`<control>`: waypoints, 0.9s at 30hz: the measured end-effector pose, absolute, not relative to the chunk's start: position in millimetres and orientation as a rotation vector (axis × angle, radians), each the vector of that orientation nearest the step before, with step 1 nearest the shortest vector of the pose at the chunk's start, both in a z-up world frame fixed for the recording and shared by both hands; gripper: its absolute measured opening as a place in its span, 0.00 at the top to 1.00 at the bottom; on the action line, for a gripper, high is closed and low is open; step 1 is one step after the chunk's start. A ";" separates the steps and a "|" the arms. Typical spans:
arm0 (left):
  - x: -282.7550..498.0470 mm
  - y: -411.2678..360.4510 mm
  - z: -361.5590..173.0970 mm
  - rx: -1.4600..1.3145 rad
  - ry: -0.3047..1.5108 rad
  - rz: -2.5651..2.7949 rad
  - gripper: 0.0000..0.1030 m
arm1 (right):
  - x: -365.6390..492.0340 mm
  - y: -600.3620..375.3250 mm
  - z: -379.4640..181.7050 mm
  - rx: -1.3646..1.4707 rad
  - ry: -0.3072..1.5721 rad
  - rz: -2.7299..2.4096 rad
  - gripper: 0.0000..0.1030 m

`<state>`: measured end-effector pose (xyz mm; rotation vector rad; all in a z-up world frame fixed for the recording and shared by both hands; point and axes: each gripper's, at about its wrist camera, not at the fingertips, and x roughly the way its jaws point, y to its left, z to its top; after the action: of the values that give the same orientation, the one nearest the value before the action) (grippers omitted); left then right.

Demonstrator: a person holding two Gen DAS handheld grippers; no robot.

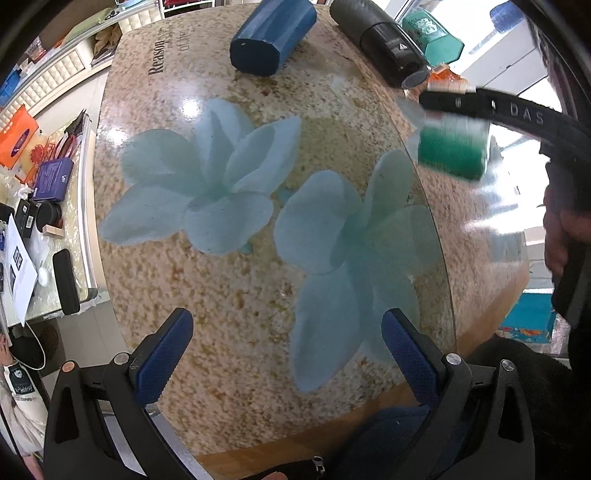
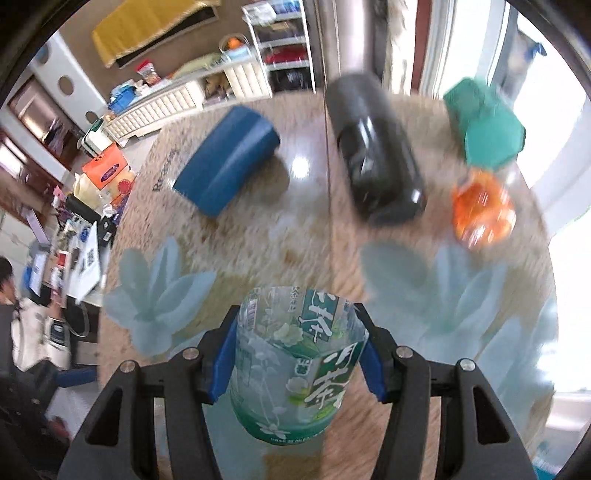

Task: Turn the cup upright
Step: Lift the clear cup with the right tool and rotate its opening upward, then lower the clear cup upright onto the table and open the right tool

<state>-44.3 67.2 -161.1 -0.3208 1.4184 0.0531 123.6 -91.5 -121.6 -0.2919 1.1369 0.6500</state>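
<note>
My right gripper (image 2: 297,354) is shut on a clear plastic cup with a green tea label (image 2: 295,362), held above the table between its blue pads. In the left wrist view the same cup (image 1: 452,147) shows blurred at the right, in the air under the right gripper's black finger (image 1: 517,110). My left gripper (image 1: 288,354) is open and empty, low over the near part of the flower-patterned table (image 1: 240,277).
A blue cup (image 1: 271,35) lies on its side at the far edge, with a black flask (image 1: 384,40) and a green cup (image 1: 432,33) lying beside it. An orange object (image 2: 484,212) sits at the right. Cluttered counters stand to the left.
</note>
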 end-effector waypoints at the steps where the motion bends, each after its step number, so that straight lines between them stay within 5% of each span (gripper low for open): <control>1: -44.2 64.5 -162.2 -0.311 1.422 0.051 0.00 | 122.6 -92.9 -122.2 -0.304 1.102 0.653 0.46; 15: -40.7 40.9 -170.5 -0.213 1.459 0.074 0.00 | 100.1 -133.0 -143.6 -0.325 0.689 0.687 0.46; 27: -37.3 26.2 -173.5 -0.205 1.478 0.082 0.00 | 95.5 -142.8 -156.8 -0.314 0.702 0.705 0.44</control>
<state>-37.3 26.2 -173.5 -0.2050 1.4782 0.0823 95.5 -142.8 -156.8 -0.3143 0.7023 0.7045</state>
